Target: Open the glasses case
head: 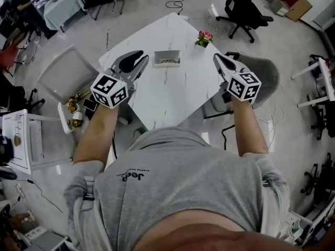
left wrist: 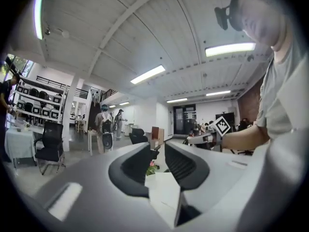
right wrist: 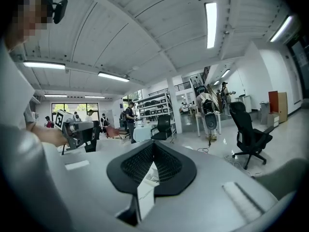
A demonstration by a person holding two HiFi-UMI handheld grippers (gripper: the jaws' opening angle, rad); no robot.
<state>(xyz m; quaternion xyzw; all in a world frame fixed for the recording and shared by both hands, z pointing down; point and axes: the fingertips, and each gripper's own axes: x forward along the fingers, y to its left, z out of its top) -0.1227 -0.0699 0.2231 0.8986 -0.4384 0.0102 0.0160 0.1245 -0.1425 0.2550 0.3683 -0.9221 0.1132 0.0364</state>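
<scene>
The glasses case (head: 167, 58) lies on the far part of the white table (head: 157, 101). It looks like a small grey box with its inside showing. Both grippers are held up high, well above the table and apart from the case. My left gripper (head: 143, 57) (left wrist: 159, 151) points level, and its jaws stand a little apart with nothing between them. My right gripper (head: 216, 57) (right wrist: 153, 145) has its tips touching and holds nothing. Each gripper view looks across the room, not at the case.
A small pot of pink flowers (head: 203, 38) stands at the table's far right corner. Grey chairs (head: 65, 72) (head: 264, 72) flank the table. A black office chair (head: 243, 9) stands behind it. Several people stand far off in the room.
</scene>
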